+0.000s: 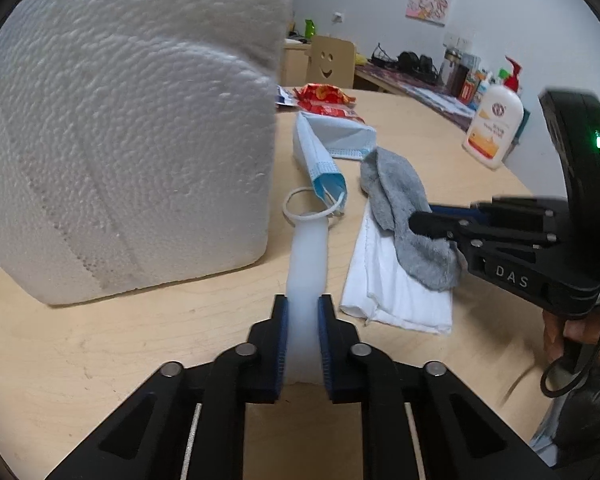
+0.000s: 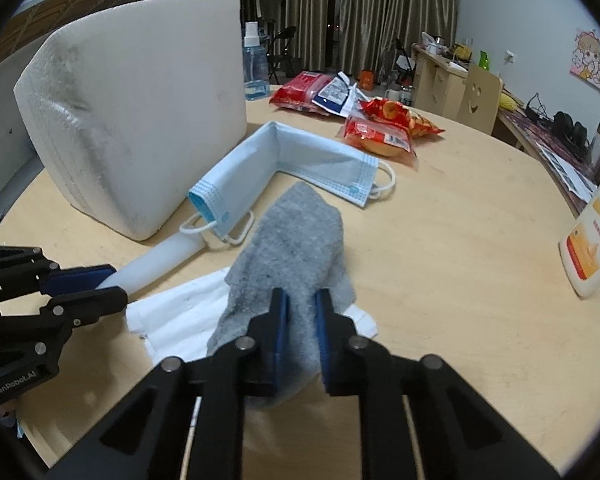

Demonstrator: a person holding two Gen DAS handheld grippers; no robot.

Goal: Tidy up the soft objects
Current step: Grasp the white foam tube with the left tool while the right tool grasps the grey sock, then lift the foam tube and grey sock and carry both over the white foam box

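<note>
Fuzzy grey sock [image 2: 296, 248] pinched in right tool [image 2: 302, 312]; smooth white tube [image 1: 306, 264] in left tool [image 1: 303, 312].

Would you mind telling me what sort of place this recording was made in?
Most likely a lived-in room at home: a round wooden table strewn with snack packets, long curtains behind, and a cartoon poster above a cluttered side desk.

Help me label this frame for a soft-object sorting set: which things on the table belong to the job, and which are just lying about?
Belong to the job:
- grey sock, clamped by the right gripper
- white soft tube, clamped by the left gripper
- white cloth
- blue face mask

Lying about:
- foam block
- snack packets
- spray bottle
- lotion bottle
</note>
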